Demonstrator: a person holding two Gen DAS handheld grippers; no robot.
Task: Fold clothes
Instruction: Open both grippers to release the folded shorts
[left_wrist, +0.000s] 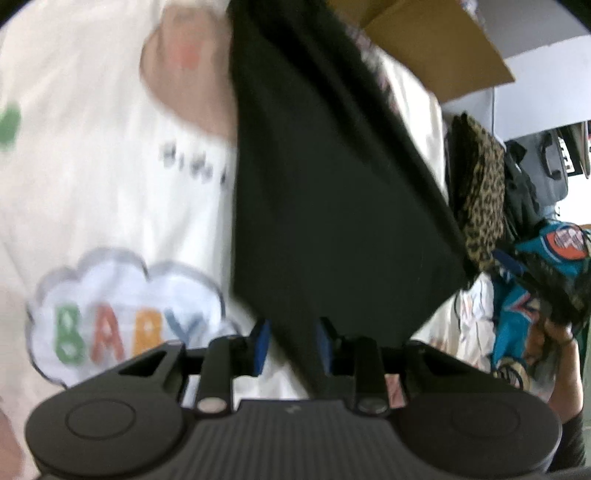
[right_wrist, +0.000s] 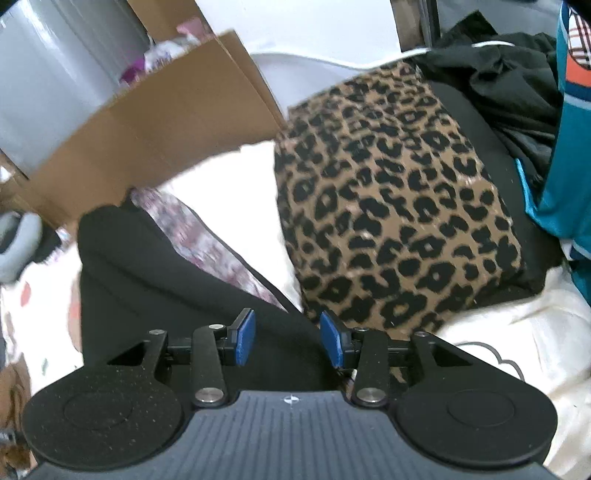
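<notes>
A black garment hangs taut in front of the left wrist camera, its lower corner running down between the blue pads of my left gripper, which is shut on it. In the right wrist view the same black garment lies spread over a white printed sheet. My right gripper hovers just over its edge with the jaws apart and nothing between the pads. A folded leopard-print garment lies just beyond the right gripper.
A white sheet with a "BABY" cloud print covers the surface. A cardboard box stands behind. A teal printed garment and dark clothes are piled at the right. The leopard-print garment also shows in the left wrist view.
</notes>
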